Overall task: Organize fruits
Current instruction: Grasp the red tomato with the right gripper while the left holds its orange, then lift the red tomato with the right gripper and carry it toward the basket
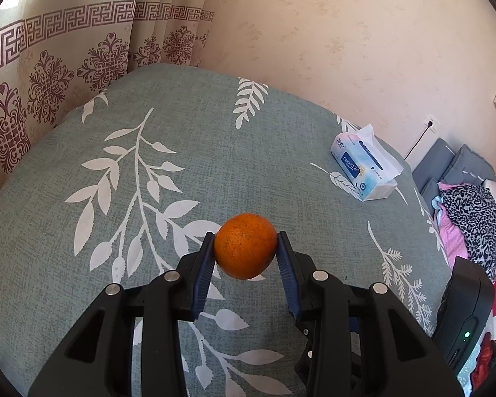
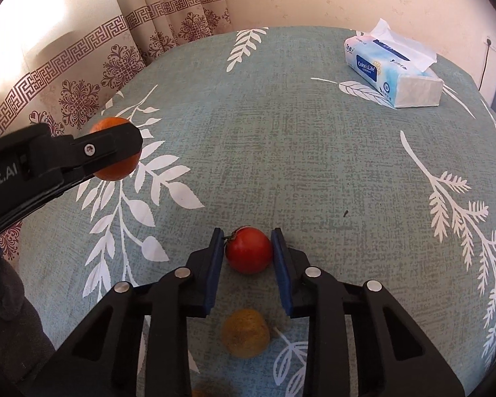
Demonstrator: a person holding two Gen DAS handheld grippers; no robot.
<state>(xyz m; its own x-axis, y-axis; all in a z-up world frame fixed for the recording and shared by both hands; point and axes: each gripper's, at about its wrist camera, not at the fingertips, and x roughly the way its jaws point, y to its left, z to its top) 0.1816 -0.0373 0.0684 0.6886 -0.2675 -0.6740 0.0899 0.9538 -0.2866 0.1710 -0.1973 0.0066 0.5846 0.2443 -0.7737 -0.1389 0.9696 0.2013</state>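
**Guide:** Two fruits are in your tools. Your left gripper (image 1: 244, 251) is clamped on an orange (image 1: 244, 246), lifted clear of the leaf-print tablecloth (image 1: 215, 132), low in the centre of the left wrist view.

**Operator:** And my right?

**Guide:** Your right gripper (image 2: 248, 251) has its pads either side of a red tomato (image 2: 248, 254) resting on the cloth, lower centre of the right wrist view; they look closed onto it. A yellowish fruit (image 2: 245, 333), perhaps a pear, lies loose beneath the fingers.

**Operator:** How far along am I?

**Guide:** Early, I judge. No bowl or tray shows, only a tissue pack (image 2: 393, 72) at upper right. Nothing looks sorted yet.
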